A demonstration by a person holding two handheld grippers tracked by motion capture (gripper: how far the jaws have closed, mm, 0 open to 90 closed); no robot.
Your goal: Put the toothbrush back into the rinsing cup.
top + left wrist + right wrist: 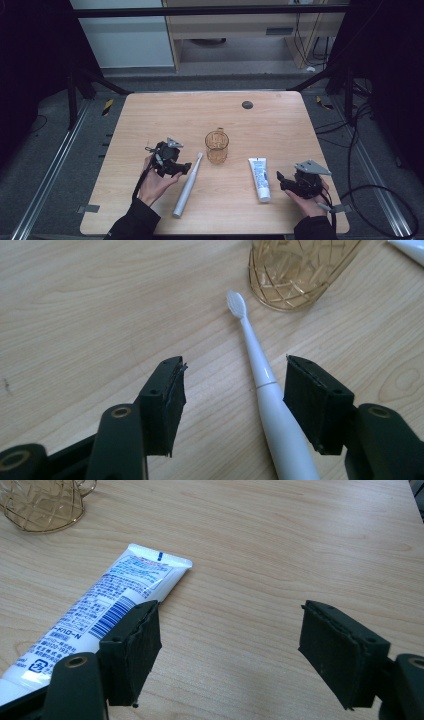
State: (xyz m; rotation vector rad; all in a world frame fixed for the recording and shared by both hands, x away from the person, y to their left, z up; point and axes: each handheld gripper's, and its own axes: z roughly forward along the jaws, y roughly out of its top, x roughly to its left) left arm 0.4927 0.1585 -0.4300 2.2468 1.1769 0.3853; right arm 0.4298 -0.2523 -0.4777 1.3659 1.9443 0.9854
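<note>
A white electric toothbrush [187, 186] lies on the wooden table [150, 115], its head toward an amber glass mug [217, 146]. My left gripper [176, 169] hovers open just left of the brush. In the left gripper view the toothbrush [265, 390] lies between the jaws, close to the right pad, with neither pad pressing on it, and the mug [295, 270] stands ahead. A white toothpaste tube [260, 179] lies right of the mug. My right gripper [281, 181] stands open just right of the tube. In the right gripper view the tube [105, 605] runs past the left jaw.
A small dark round cap [247, 104] sits in the table near its far edge. Beyond the table are metal frame bars, cables on the floor and a wooden cabinet [240, 30]. Bare tabletop stretches behind the mug.
</note>
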